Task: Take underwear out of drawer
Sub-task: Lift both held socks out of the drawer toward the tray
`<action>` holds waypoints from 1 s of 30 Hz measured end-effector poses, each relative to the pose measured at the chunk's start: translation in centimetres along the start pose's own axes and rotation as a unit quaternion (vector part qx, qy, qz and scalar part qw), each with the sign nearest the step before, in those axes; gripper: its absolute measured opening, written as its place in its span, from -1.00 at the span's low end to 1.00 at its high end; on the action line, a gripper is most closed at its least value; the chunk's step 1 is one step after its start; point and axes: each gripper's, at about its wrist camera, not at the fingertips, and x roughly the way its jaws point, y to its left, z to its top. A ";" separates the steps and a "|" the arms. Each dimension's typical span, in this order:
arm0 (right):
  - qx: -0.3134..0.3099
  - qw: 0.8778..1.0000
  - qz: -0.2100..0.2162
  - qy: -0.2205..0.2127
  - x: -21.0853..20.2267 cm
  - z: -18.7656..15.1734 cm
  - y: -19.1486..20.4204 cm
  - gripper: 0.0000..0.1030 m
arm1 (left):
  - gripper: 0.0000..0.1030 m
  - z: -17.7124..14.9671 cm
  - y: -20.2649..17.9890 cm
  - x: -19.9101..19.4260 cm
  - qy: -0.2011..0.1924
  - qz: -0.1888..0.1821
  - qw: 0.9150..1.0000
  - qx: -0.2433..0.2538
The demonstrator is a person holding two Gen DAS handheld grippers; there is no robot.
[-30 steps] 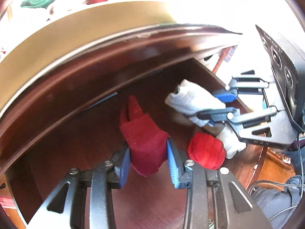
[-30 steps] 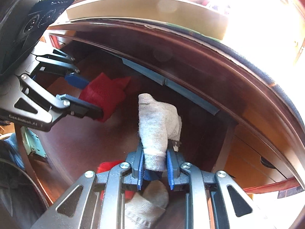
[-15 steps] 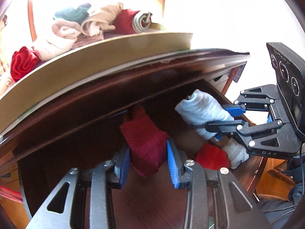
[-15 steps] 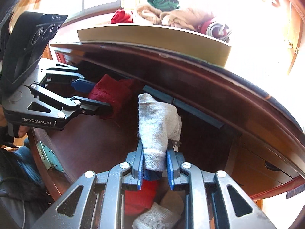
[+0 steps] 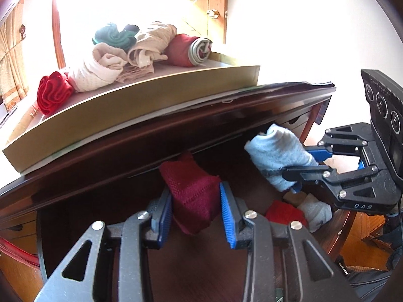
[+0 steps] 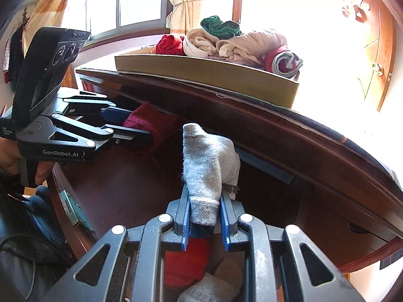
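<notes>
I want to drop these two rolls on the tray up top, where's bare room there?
On the tray, the bare stretch is the near strip along its front rim and the right end beyond the red-and-grey roll. The back is crowded: red bundle, cream rolls and green piece packed together.

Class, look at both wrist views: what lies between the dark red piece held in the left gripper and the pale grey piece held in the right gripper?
Nothing: between the dark red piece and the pale grey piece only bare drawer floor shows, clearest in the right wrist view.
</notes>
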 end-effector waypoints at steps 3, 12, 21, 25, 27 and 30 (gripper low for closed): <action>-0.002 1.000 0.002 -0.008 -0.5 -0.4 0.1 -0.58 | -0.34 0.0 -0.1 -0.1 -0.008 0.002 1.000 -0.003; -0.011 1.000 0.009 -0.027 -0.9 -0.3 0.4 -0.58 | -0.34 -0.3 0.5 -0.8 -0.029 0.005 0.999 -0.012; -0.016 0.999 0.011 -0.041 -1.2 -0.2 0.5 -0.58 | -0.34 -0.2 0.9 -1.5 -0.053 0.014 0.998 -0.016; -0.020 0.998 0.012 -0.051 -1.6 -0.4 0.6 -0.58 | -0.34 -0.2 1.3 -1.7 -0.063 0.015 0.998 -0.023; -0.023 0.998 0.012 -0.055 -1.7 -0.5 0.7 -0.58 | -0.34 -0.2 1.3 -1.8 -0.067 0.015 0.997 -0.025; -0.027 0.998 0.012 -0.062 -1.9 -0.6 0.8 -0.58 | -0.34 -0.3 1.4 -2.0 -0.077 0.016 0.996 -0.029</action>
